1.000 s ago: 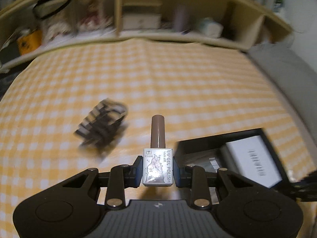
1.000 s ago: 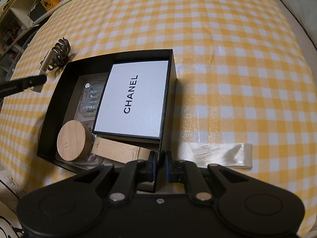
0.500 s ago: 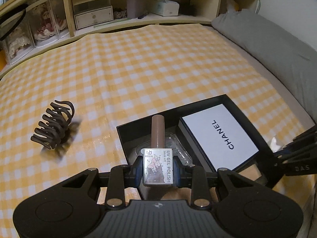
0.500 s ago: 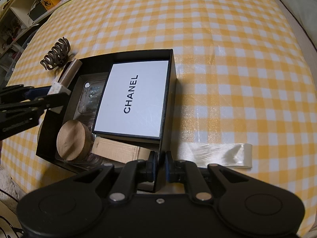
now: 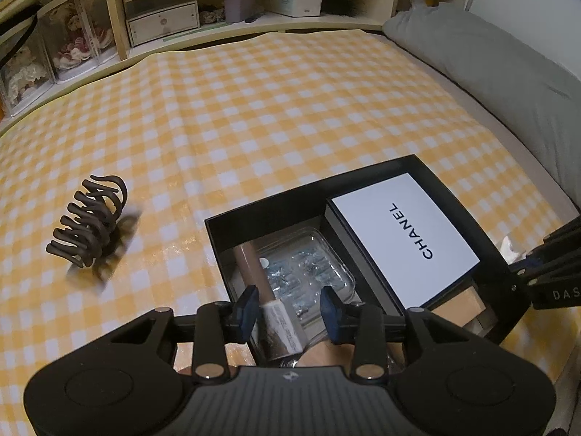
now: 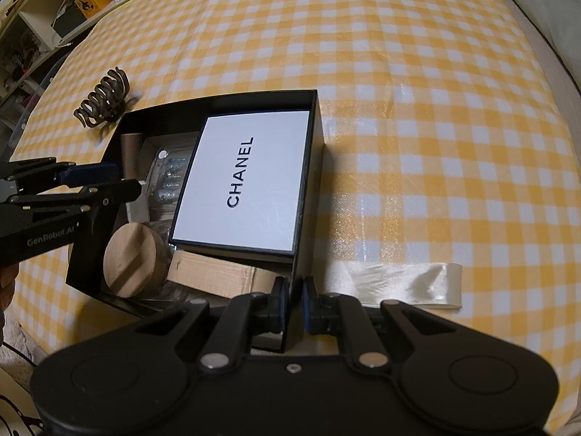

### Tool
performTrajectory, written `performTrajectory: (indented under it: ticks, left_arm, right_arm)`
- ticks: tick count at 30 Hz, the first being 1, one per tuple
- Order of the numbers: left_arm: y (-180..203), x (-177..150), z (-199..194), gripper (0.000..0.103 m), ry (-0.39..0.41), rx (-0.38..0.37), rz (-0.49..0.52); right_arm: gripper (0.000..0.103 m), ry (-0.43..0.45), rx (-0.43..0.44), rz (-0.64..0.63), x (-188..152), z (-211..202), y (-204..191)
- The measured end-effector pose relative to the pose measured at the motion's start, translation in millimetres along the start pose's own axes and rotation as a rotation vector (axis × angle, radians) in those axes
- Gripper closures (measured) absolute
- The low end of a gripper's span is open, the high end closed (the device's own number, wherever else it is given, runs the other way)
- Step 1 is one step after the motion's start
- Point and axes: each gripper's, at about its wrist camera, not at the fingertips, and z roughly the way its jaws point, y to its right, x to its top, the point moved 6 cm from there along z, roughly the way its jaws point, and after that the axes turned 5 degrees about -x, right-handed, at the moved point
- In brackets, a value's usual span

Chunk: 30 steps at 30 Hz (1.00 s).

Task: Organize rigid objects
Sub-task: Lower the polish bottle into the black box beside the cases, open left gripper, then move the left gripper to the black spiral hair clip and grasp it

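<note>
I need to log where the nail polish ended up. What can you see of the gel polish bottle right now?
The gel polish bottle, a square silvery-white labelled body with a long brown cap, lies tilted inside the open black cardboard box, cap pointing away along the box's left wall. It rests beside the clear plastic case. The left tool straddles its body, its jaws having just been opening; the left pad looks close or touching, the right pad stands clear.
</note>
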Motion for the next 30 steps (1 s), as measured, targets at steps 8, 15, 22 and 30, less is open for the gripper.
performTrajectory:
  ticks: [8, 15, 22, 30]
  left_arm:
    - [6, 0, -4, 0.044, -0.004, -0.036, 0.003]
    - [13, -1, -10, 0.022, 0.003, -0.077, 0.004]
    - [15, 4, -27, 0.007, 0.046, -0.058, -0.008]
    - [10, 16, -65, 0.000, 0.152, -0.062, -0.031]
  right_arm:
    - [0.093, 0.000, 0.000, 0.000, 0, 0, 0]
    - [0.093, 0.000, 0.000, 0.000, 0, 0, 0]
    - [0.093, 0.000, 0.001, 0.000, 0, 0, -1]
    - [0.093, 0.000, 0.000, 0.000, 0, 1, -1]
